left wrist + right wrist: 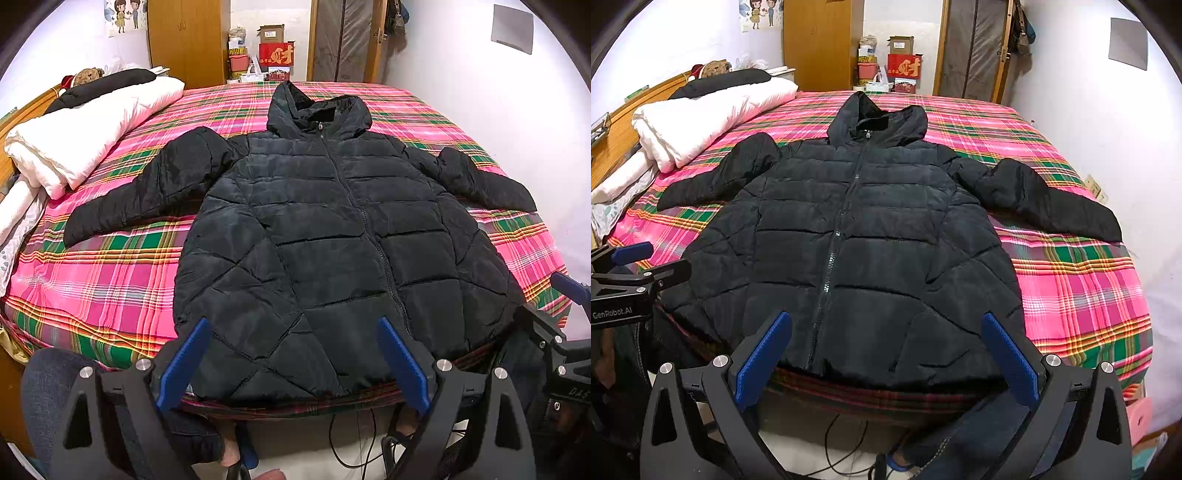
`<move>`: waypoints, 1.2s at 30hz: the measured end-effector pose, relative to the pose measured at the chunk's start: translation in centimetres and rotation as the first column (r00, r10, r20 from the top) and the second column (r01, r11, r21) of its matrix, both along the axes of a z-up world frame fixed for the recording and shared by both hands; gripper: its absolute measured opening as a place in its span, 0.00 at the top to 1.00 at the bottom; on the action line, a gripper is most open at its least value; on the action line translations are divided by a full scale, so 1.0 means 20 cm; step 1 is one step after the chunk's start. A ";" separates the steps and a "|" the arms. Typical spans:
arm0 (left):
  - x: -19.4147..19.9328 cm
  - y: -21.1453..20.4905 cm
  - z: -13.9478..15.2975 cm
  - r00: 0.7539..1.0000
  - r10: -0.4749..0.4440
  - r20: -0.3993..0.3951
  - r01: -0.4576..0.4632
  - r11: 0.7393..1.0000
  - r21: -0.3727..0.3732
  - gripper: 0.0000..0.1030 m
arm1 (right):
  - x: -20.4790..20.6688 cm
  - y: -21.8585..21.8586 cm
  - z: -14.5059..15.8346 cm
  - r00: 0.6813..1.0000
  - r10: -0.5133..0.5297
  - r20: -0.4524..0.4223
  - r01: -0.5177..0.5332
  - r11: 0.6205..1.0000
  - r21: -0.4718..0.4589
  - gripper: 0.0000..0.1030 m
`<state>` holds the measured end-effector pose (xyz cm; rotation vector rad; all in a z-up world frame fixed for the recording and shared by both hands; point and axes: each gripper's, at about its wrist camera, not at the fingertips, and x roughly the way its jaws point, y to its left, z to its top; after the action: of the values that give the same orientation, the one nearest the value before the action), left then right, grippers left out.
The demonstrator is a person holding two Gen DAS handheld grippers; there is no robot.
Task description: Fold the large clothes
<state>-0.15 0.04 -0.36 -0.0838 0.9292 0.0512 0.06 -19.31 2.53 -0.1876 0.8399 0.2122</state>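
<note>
Left wrist view: a black puffer jacket (314, 236) lies zipped, front up, sleeves spread, on a plaid bed (110, 280). Left gripper (295, 354) and right gripper (886, 347) hover near its hem, jaws wide apart, holding nothing. The padded shell looks soft, bulky, slippery; sleeve cuffs seem the surest hold.
</note>
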 end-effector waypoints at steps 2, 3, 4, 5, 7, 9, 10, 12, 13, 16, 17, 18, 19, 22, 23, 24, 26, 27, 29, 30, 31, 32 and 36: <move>0.00 0.00 0.00 1.000 -0.001 -0.001 0.001 1.000 -0.002 0.10 | 0.00 0.00 0.00 1.000 0.001 0.000 -0.001 1.000 -0.001 0.01; 0.00 0.00 0.00 1.000 -0.001 -0.001 0.001 1.000 -0.003 0.10 | 0.00 0.00 0.00 1.000 0.000 0.000 0.000 1.000 0.000 0.01; 0.00 0.00 0.00 1.000 0.000 -0.001 0.000 1.000 -0.002 0.10 | 0.00 0.00 0.00 1.000 0.000 -0.001 0.000 1.000 0.000 0.01; 0.00 0.00 0.00 1.000 0.000 -0.002 0.000 1.000 -0.001 0.10 | 0.00 0.00 0.00 1.000 0.000 -0.001 0.000 1.000 0.000 0.01; 0.00 0.00 0.00 1.000 -0.001 -0.001 0.001 1.000 -0.002 0.10 | 0.00 0.00 0.00 1.000 0.000 -0.001 0.000 1.000 -0.001 0.01; 0.00 0.00 0.00 1.000 0.000 -0.001 0.000 1.000 0.000 0.10 | 0.00 0.01 -0.01 1.000 0.001 -0.001 -0.001 1.000 -0.001 0.01; 0.00 0.00 0.00 1.000 0.000 0.000 0.000 1.000 0.002 0.10 | 0.00 0.01 -0.01 1.000 0.001 -0.001 -0.001 1.000 -0.001 0.01; 0.00 0.00 0.00 1.000 -0.001 0.001 0.001 1.000 0.003 0.10 | 0.00 0.01 -0.01 1.000 0.000 -0.002 0.000 1.000 0.000 0.01; 0.00 0.00 0.01 1.000 -0.001 0.003 0.001 1.000 0.004 0.10 | 0.00 0.01 -0.01 1.000 0.000 -0.002 0.000 1.000 0.000 0.01; 0.00 0.00 0.01 1.000 -0.001 0.002 0.001 1.000 0.004 0.10 | 0.00 0.01 -0.01 1.000 0.000 -0.001 0.000 1.000 -0.001 0.01; 0.00 0.00 0.01 1.000 -0.001 0.002 0.001 1.000 0.003 0.10 | 0.00 0.01 -0.01 1.000 0.000 -0.001 0.000 1.000 -0.001 0.01; -0.01 0.00 0.01 1.000 -0.001 0.001 0.001 1.000 0.003 0.10 | 0.00 0.01 -0.01 1.000 0.001 -0.002 -0.001 1.000 -0.001 0.01; -0.01 0.00 0.01 1.000 0.000 0.000 0.000 1.000 0.002 0.10 | 0.00 0.01 -0.01 1.000 0.001 -0.001 -0.001 1.000 -0.001 0.01; -0.01 0.00 0.01 1.000 0.000 -0.001 0.000 1.000 0.004 0.10 | 0.00 0.01 -0.01 1.000 0.001 -0.003 -0.001 1.000 -0.001 0.01; -0.01 0.00 0.01 1.000 0.000 -0.001 0.000 1.000 0.003 0.10 | 0.00 0.01 -0.01 1.000 0.001 -0.003 -0.001 1.000 -0.001 0.01; -0.01 0.00 0.01 1.000 0.000 -0.001 0.000 1.000 0.004 0.10 | 0.00 0.01 -0.01 1.000 0.000 -0.003 0.000 1.000 0.000 0.01; -0.01 0.00 0.01 1.000 0.000 -0.002 0.000 1.000 0.005 0.10 | 0.00 0.01 -0.01 1.000 0.001 -0.002 -0.001 1.000 0.000 0.01; -0.01 0.01 0.01 1.000 0.000 -0.003 0.000 1.000 0.004 0.10 | 0.00 0.01 -0.02 1.000 0.001 -0.002 -0.001 1.000 -0.001 0.01; 0.00 0.01 0.01 1.000 0.000 -0.005 0.000 1.000 0.003 0.10 | 0.00 0.01 -0.02 1.000 0.002 -0.003 -0.002 1.000 0.000 0.01; 0.00 0.01 0.01 1.000 0.000 -0.006 0.000 1.000 0.004 0.10 | 0.00 0.01 -0.01 1.000 0.001 -0.003 -0.001 1.000 0.000 0.01; 0.00 0.01 0.00 1.000 0.000 -0.007 0.000 1.000 0.005 0.10 | 0.00 0.02 -0.02 1.000 0.001 -0.003 -0.001 1.000 0.002 0.01; 0.00 0.01 0.00 1.000 -0.001 -0.005 0.001 1.000 0.004 0.10 | -0.01 0.02 -0.02 1.000 0.002 -0.002 -0.002 1.000 0.008 0.01; 0.01 0.02 -0.01 1.000 0.002 -0.006 -0.002 1.000 0.013 0.10 | 0.00 0.03 -0.04 1.000 0.001 0.002 -0.001 1.000 0.027 0.01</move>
<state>0.04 0.51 -0.53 -0.0730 0.9342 0.0592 0.02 -18.64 1.79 -0.1631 0.8347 0.2244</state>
